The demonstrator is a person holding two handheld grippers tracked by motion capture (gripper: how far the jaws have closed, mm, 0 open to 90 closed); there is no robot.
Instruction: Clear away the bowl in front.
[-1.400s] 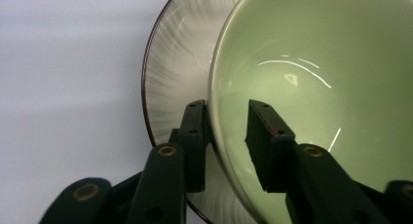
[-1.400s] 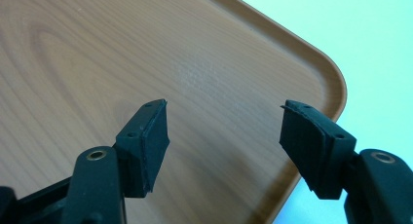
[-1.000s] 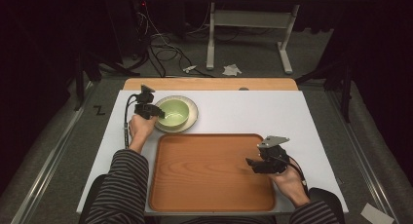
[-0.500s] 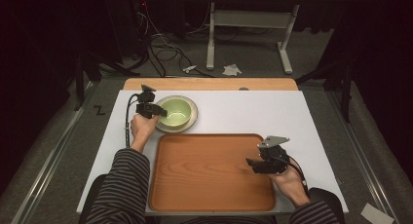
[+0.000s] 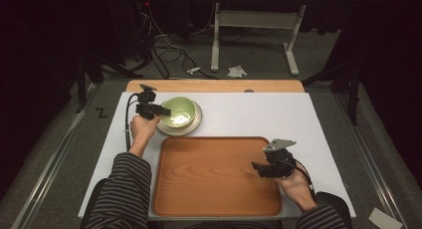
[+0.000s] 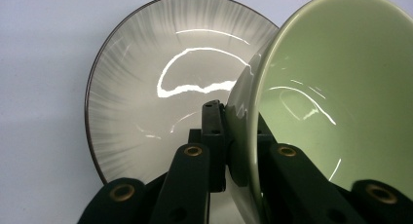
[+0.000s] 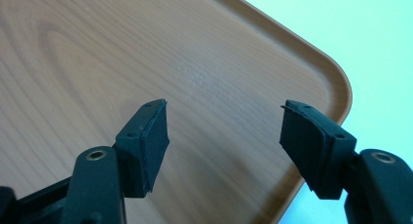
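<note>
A pale green bowl tilts over a grey streaked plate at the table's far left. My left gripper is shut on the bowl's near-left rim. In the left gripper view, the bowl has one jaw inside its wall and one outside, and the plate lies behind it; my left gripper pinches the rim. My right gripper hovers open over the right part of the wooden tray. In the right gripper view, my right gripper has nothing between its jaws, above the tray near a rounded corner.
The tray lies on a white table top with a wooden strip along the far edge. Cables and a metal frame stand on the floor beyond. White surface borders the tray's corner.
The bowl has tipped up a little in the left gripper's hold. The right gripper has stayed in place over the tray.
</note>
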